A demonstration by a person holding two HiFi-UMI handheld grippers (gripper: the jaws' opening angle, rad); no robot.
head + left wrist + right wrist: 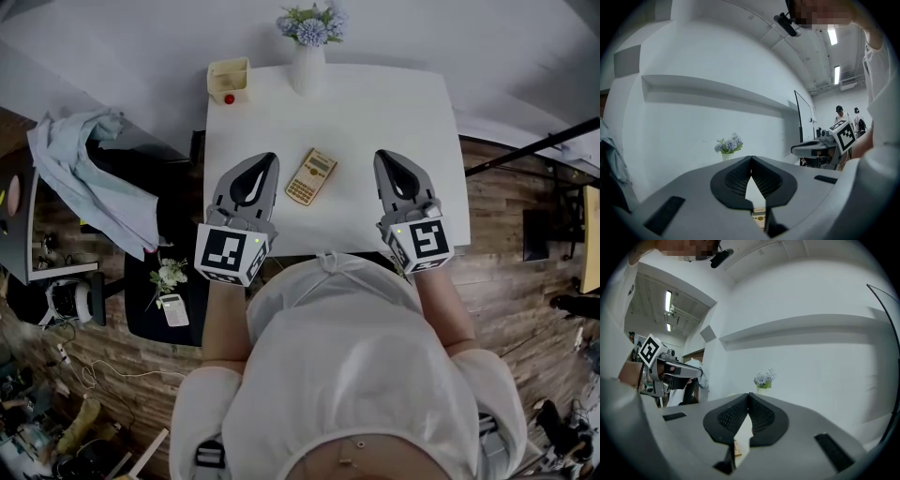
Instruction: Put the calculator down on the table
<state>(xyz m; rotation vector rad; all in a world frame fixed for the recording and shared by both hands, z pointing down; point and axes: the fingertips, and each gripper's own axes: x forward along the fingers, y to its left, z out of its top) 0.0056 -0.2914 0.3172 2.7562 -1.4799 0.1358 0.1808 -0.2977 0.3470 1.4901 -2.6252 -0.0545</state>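
Gold-toned plastic marks the calculator (311,176), which already lies flat, keys up, near the middle of the white table (394,103), turned slightly askew with its display end toward 1 o'clock. Neither tool touches it. The left gripper (267,161) sits at its 9 o'clock and the right gripper (384,157) at its 3 o'clock, both held level above the table's near edge. Each gripper view shows the ribbed pads meeting at the tip with nothing between them, so both pairs of jaws are fully closed and empty; a sliver of the calculator shows on the table below the pads. A vase of flowers (309,47) stands at the calculator's 12 o'clock on the far edge, and a small yellow box (228,80) at about 10 o'clock.

The calculator looks light and rigid, with a smooth casing that could slip. If it needs lifting again, pinching across its two long side edges near the middle seems safest, clear of keys and display. Judged from how it lies, the task looks done.
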